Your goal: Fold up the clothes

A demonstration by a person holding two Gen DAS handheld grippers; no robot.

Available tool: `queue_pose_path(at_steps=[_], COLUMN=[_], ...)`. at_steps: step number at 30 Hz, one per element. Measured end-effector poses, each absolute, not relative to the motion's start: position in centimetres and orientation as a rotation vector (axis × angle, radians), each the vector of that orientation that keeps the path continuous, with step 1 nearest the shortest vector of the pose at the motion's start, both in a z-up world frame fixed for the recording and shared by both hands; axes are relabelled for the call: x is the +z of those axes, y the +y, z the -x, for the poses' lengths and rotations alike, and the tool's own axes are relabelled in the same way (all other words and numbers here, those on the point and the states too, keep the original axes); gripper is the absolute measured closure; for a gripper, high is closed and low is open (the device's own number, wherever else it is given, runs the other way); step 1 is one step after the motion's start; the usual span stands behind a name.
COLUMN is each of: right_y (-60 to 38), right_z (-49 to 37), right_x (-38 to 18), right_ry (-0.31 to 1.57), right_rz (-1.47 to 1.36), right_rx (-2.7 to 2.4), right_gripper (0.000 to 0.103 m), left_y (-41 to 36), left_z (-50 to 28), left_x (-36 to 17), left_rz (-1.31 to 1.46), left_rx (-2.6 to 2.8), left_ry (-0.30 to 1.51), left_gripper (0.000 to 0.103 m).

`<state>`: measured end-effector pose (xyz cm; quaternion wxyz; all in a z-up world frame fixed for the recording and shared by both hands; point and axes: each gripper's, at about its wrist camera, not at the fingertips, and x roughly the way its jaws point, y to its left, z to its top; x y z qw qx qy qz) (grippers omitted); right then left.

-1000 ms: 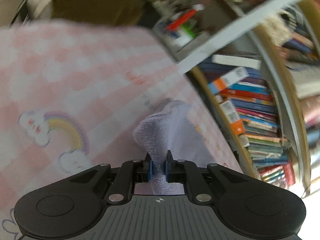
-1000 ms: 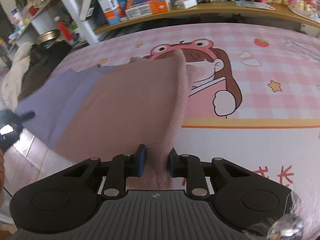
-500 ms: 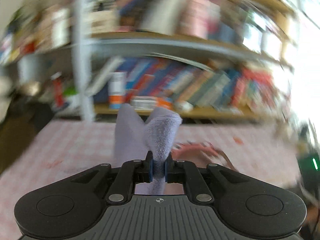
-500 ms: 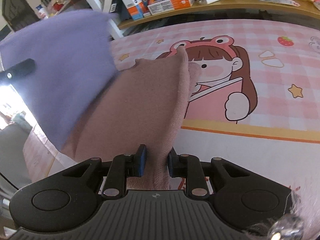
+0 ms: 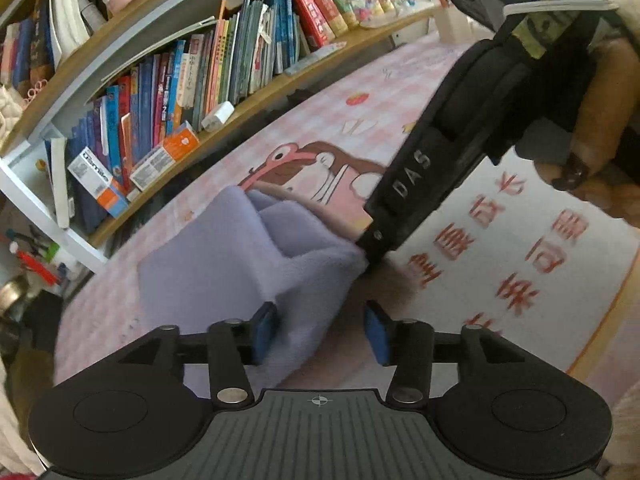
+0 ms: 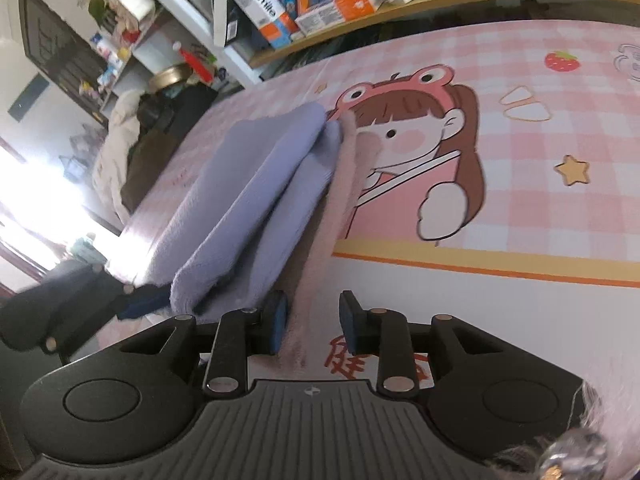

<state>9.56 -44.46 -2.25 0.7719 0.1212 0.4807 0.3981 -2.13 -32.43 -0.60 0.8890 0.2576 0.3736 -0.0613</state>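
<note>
A fleece garment, lavender on one side and dusty pink on the other, lies folded in layers on the pink cartoon bed sheet. My left gripper is open, with the lavender fold's near end lying loose between its blue pads. My right gripper is open too, straddling the pink edge of the garment. The right gripper's black body shows in the left wrist view, its tip at the garment. The left gripper shows at the lower left of the right wrist view.
A low wooden bookshelf full of books and boxes runs along the far edge of the bed. Dark and cream clothing is piled at the bed's left end beside white shelving. A hand holds the right gripper.
The left gripper swung the lavender layer over onto the pink one and laid it down. Both grippers, shut on the fabric before, have opened, and the garment now rests on the bed.
</note>
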Motion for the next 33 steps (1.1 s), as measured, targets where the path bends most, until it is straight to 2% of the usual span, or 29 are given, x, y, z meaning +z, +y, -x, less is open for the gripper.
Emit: queue_pose_path(at_steps=[6,10,12,14,20,22,24,25,30,33], right_y=[-46.7,-47.4,-46.6,-45.2,-40.0,-38.9,-38.7,-38.8,-40.2,-40.0], right_z=[-10.1,-10.5,-10.5,-10.5,-11.1,-11.8,-11.9,-11.8,-9.6,-10.3], right_x=[-0.8,0.7,1.4,1.7,0.2,-1.2,-1.9,-1.8,0.8,-1.8], right_ry=[1.004,0.961,0.946,0.947,1.044,1.115,1.143,1.143,1.015,1.091], right_rz=[-0.320,-0.380,-0.397,-0.392,-0.373,-0.391,-0.418,-0.436,-0.482,-0.435], right_rx=[0.846,0.845,0.869,0.900,0.931,0.878,0.858,0.863,0.953,0.764], right_gripper=[0.074,0.065,0.050,0.044,0.044,0.057,0.087,0.092,0.093,0.095], left_y=[-30.1,-25.8,-24.2,-23.2,-22.5,-22.5,-22.3,-22.1,-21.3,-21.1], left_z=[4.4,4.5,3.5,2.5,1.3,1.6,1.8,1.9,1.6,1.5], left_x=[4.2,6.5,5.5,3.9,-0.3,-0.6,-0.6,-0.6,-0.3,-0.3], left_rz=[-0.249,-0.077,-0.072,-0.084,-0.071,-0.064,-0.061,-0.060,-0.042,-0.047], left_rx=[-0.119,0.026,0.121,0.150,0.161,0.162,0.148,0.140,0.095,0.074], left_ry=[0.666,0.579,0.606,0.656,0.760,0.753,0.758,0.762,0.771,0.774], left_gripper=[0.054,0.054,0.059,0.068,0.069,0.069,0.069,0.069,0.068,0.068])
